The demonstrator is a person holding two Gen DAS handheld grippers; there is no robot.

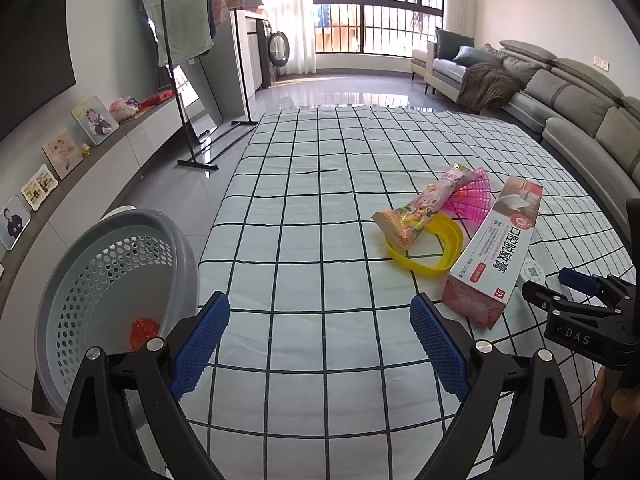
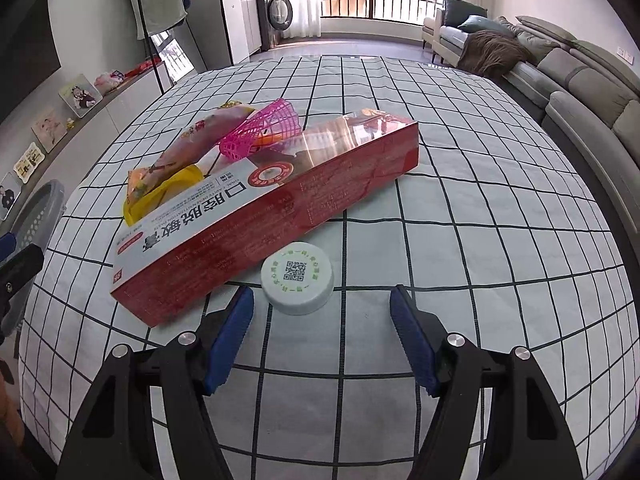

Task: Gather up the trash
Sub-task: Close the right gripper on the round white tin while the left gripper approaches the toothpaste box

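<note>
1. The right tool (image 2: 322,336) hung with its jaws apart and nothing between them, just short of a white cap (image 2: 297,282) on the checked bench (image 2: 480,264).
2. The left tool (image 1: 320,344) stood apart too, empty, over bare cloth.
3. A long red box (image 2: 264,216) lay just beside the cap.
4. Past it lay a yellow ring (image 1: 436,252), a snack wrapper (image 1: 420,208) and a pink basket (image 1: 472,196), heaped together.
5. A grey bin (image 1: 108,280) stood off the bench's left edge, an orange scrap (image 1: 144,330) inside.
</note>
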